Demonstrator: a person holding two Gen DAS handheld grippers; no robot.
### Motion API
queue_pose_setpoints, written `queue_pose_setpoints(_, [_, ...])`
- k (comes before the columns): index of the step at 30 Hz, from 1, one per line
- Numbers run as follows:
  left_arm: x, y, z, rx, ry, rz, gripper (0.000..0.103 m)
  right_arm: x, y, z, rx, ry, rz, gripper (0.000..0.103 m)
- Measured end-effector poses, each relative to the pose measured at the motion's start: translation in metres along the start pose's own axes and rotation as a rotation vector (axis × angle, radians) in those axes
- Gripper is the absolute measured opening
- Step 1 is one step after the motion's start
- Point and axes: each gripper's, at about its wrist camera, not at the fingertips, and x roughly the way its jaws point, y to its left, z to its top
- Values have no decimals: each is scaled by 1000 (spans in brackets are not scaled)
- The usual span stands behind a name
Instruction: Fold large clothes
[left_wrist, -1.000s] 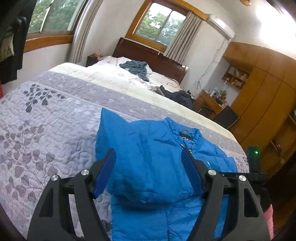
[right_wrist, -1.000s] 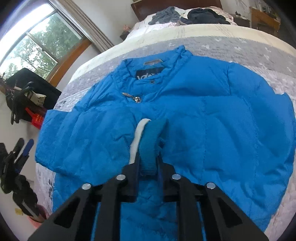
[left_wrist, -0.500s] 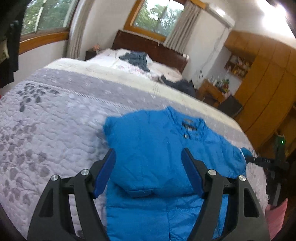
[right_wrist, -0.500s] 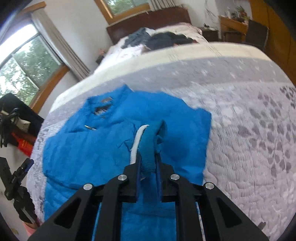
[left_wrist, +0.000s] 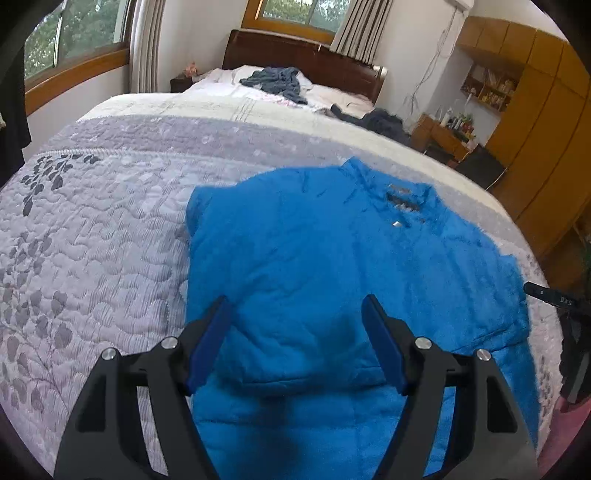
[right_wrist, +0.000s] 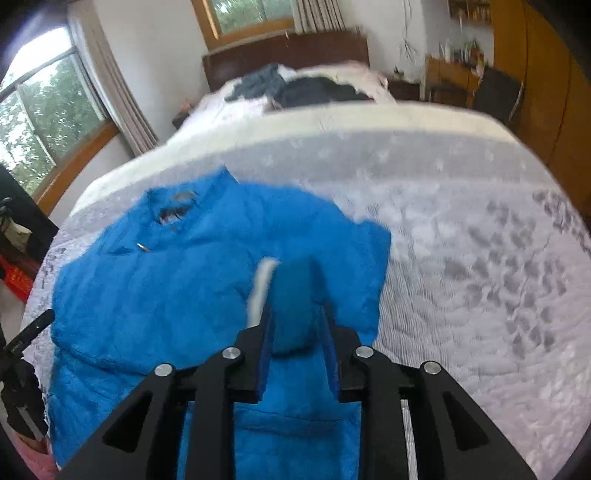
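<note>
Bright blue padded jacket (left_wrist: 332, 258) spread flat on grey-and-white quilted bedspread (left_wrist: 92, 229), collar toward dark wooden headboard (left_wrist: 295, 51). Left gripper (left_wrist: 297, 343) spread wide above jacket, empty. Right gripper (right_wrist: 295, 314) pinched onto blue cuff with white lining (right_wrist: 291, 299). Wooden wardrobes (left_wrist: 546, 110) along wall.

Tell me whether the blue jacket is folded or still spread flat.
Partly folded: the blue jacket lies front-up on the bed, one sleeve folded across its chest, the other pinched in the right gripper.
</note>
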Motion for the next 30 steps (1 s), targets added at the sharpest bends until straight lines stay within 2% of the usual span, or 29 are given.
queue_pose_setpoints(2, [-4,-13,4,30,-17,-13,72,-7,14,3,-22,-5,65,29])
queue_pose_setpoints(5, [0,-35,5,84,-12,-34,73,2,39,3,-61,40,165,29])
queue_pose_setpoints(8, [19,-45,0,115,41,-45,73,18,51,-1,-81,71,151,29])
queue_pose_setpoints(11, [38,-35,-7,88,91,-32,72,38,46,-10,-63,122,128,29])
queue_pose_setpoints(14, [42,-31,-12,106,94,-32,72,55,42,-19,-68,142,159,29])
queue_pose_setpoints(17, [38,-32,-12,100,100,-21,72,56,40,-19,-61,141,166,29])
queue_pose_setpoints(19, [25,-28,-10,66,102,-37,72,43,40,-21,-56,120,181,30])
queue_pose_setpoints(22, [-16,-16,-17,53,66,-76,73,3,33,-32,-86,65,237,46])
queue_pose_setpoints(24, [-44,-8,-29,75,50,-55,78,-21,28,-44,-121,45,252,56])
queue_pose_setpoints(25, [-55,-4,-37,80,49,-49,79,-36,24,-54,-135,38,249,58])
queue_pose_setpoints(26, [-66,1,-46,81,55,-46,80,-47,19,-63,-139,37,249,61])
queue_pose_setpoints(30, [-101,22,-94,57,133,-33,83,-81,-4,-110,-130,68,279,63])
